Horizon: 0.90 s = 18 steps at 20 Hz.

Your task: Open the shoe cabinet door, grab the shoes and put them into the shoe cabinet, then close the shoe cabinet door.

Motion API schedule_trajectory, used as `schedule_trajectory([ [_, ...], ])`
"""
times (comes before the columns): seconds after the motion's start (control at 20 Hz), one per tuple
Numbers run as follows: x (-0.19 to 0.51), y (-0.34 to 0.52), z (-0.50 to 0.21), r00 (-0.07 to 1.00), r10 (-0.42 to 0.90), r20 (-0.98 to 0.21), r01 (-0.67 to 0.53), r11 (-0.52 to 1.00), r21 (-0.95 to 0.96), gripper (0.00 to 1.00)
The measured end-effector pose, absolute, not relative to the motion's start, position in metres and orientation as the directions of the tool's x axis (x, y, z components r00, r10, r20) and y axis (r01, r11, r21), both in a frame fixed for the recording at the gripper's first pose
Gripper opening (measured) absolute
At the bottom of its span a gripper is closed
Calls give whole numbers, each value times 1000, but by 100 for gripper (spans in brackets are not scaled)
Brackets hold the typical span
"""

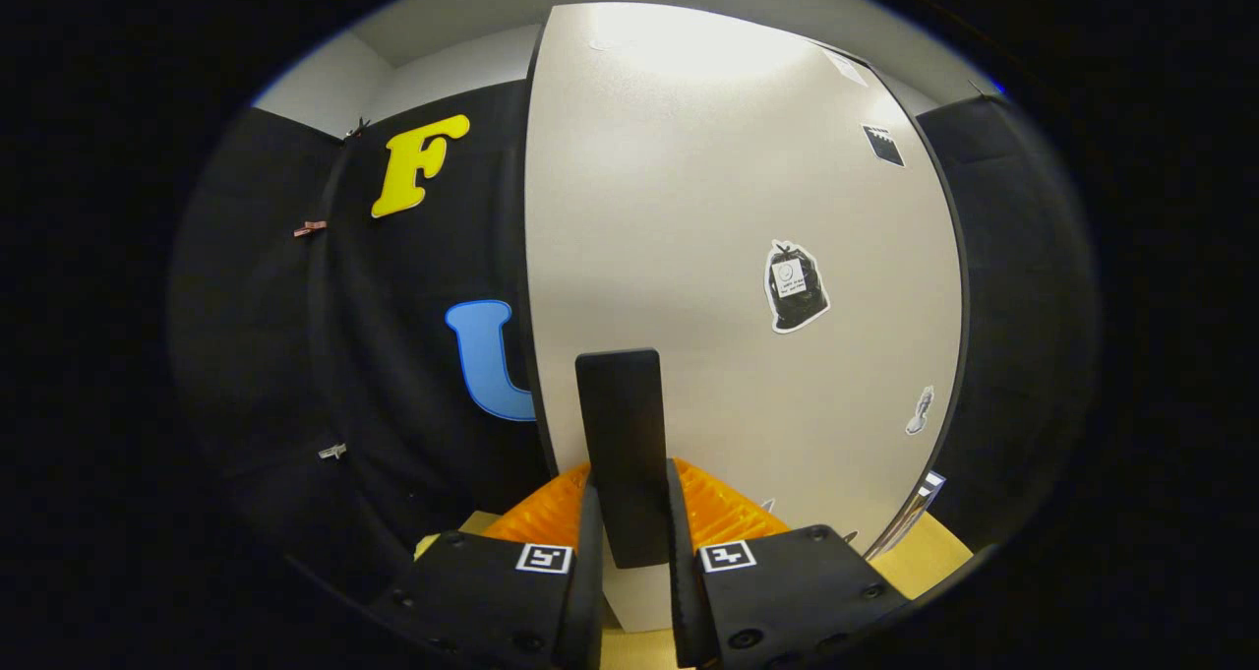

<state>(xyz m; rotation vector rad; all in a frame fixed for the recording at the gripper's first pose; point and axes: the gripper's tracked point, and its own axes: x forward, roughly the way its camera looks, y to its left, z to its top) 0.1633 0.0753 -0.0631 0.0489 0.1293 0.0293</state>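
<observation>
The white shoe cabinet door (728, 257) stands close in front of me, with small stickers on its face. Its black bar handle (620, 424) runs upright on the door and sits between my fingers. My gripper (629, 527) is shut on this handle, one ribbed orange finger (546, 515) pressing on each side of it. I cannot tell how far the door stands open.
The booth's black cloth wall (413, 355) lies beyond the door's left edge and again past its right edge. A metal strip (920, 508) shows at the door's lower right corner. A light wooden surface (929, 557) lies below it.
</observation>
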Motion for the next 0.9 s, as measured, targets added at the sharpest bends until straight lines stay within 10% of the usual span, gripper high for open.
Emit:
schedule_trajectory([
  [0.9, 83, 43, -43, 978, 140, -154, -122, 985, 119, 32],
])
